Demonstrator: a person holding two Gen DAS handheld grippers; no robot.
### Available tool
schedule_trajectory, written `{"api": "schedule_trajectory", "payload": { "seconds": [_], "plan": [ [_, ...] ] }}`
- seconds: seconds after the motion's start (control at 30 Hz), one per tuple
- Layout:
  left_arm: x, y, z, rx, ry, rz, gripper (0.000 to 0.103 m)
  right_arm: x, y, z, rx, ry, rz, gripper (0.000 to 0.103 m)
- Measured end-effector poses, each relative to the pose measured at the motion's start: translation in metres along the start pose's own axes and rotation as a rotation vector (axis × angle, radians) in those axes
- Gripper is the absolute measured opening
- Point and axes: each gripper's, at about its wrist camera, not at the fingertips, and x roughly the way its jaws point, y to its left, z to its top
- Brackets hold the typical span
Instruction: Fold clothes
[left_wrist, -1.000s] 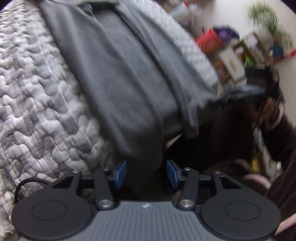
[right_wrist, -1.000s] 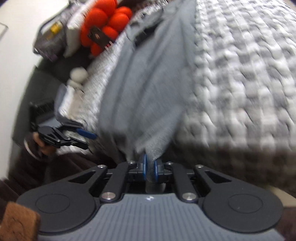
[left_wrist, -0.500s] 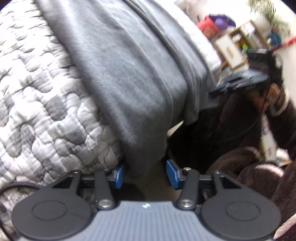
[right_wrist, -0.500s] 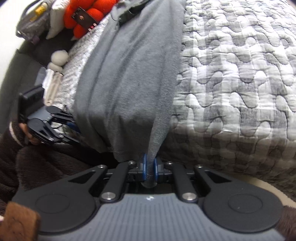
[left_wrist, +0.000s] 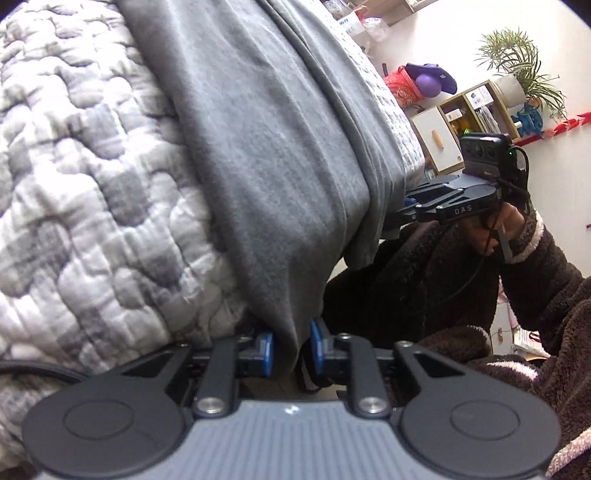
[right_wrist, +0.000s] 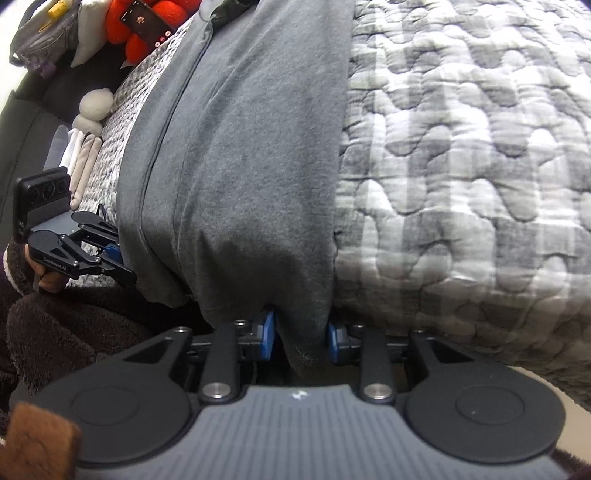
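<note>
A grey garment lies lengthwise on a quilted bed, its near end hanging over the bed's edge. My left gripper has its blue pads closed in on one hanging corner, and the cloth fills the narrow gap. At the other corner my right gripper is open; the hem of the grey garment hangs loosely between its spread pads. Each gripper also shows in the other's view: the right gripper at the garment's far edge, the left gripper likewise.
The grey-and-white quilt covers the bed. A person's brown fleece sleeve is close on the right. Orange plush and pillows lie at the bed's head. A shelf unit with a plant stands by the wall.
My right gripper was shut on the hem and has now opened. My left gripper moved up to the other corner and narrowed its pads onto the cloth.
</note>
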Motion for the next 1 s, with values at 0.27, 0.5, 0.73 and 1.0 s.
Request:
{"api": "schedule_trajectory", "payload": {
  "seconds": [0.27,0.5,0.73,1.0],
  "plan": [
    [-0.015,-0.004,0.0,-0.03,-0.024,-0.075,0.003,-0.011,0.002,-0.004,0.013,-0.021,0.113,0.011],
    [-0.04,-0.02,0.008,-0.034,-0.144,-0.23,0.003,-0.042,0.004,-0.004,0.083,-0.123,0.296,0.01],
    [-0.06,-0.022,0.01,-0.118,-0.338,-0.361,0.003,-0.058,-0.001,0.021,0.173,-0.213,0.38,0.01],
    [-0.069,0.005,0.007,-0.406,-0.64,-0.453,0.003,-0.057,-0.016,0.071,0.328,-0.297,0.386,0.01]
  ]
}}
